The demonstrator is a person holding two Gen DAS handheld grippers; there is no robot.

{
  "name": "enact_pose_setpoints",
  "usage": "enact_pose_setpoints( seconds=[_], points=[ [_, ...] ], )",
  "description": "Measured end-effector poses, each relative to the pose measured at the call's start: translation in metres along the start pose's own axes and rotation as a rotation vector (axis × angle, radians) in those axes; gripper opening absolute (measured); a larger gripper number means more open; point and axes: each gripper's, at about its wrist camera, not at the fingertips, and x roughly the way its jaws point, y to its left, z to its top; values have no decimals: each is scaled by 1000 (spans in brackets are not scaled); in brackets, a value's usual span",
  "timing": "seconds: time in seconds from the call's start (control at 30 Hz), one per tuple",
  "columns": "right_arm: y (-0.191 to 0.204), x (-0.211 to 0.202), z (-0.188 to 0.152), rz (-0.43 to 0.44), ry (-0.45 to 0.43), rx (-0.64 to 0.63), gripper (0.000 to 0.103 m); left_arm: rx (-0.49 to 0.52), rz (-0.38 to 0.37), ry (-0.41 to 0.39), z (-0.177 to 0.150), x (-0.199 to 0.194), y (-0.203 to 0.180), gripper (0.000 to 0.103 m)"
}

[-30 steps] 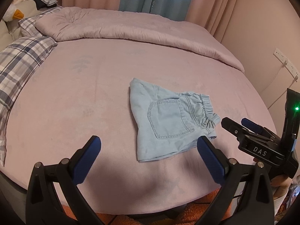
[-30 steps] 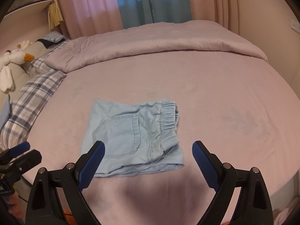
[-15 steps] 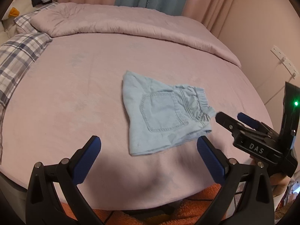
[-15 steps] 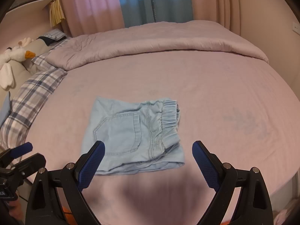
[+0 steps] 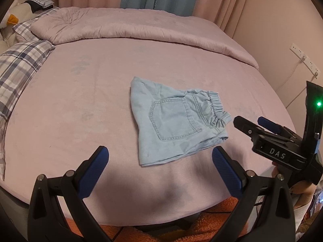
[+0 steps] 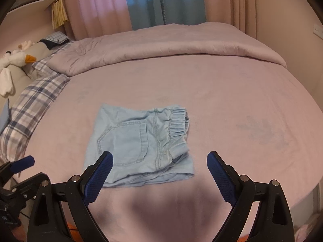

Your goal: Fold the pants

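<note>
Light blue pants [image 5: 173, 121], folded into a small square, lie flat on the pink bed [image 5: 80, 104] toward its near side, pocket up, elastic waistband at the right. Left gripper [image 5: 159, 161] hangs over the near bed edge, fingers spread, nothing held, short of the pants' near hem. Right gripper [image 6: 159, 165] also released and empty, just off the near hem. Bare sheet all around the pants. Plaid pillow [image 5: 18, 68] far left, rolled duvet [image 5: 131, 26] along the far side.

Pale blue denim pants [image 6: 139, 143] on a dusty pink bed sheet [image 6: 232, 104], blue-and-white plaid pillow [image 6: 30, 109] at the left edge, pink and blue curtains [image 6: 141, 2].
</note>
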Motion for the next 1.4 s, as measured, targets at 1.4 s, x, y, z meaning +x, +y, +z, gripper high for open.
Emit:
enact_pose_setpoints(
  seconds=[1.4],
  points=[
    [-2,-2,-1,-15,-1,3,94,6,6,-21,-1,-8,-7,102]
  ],
)
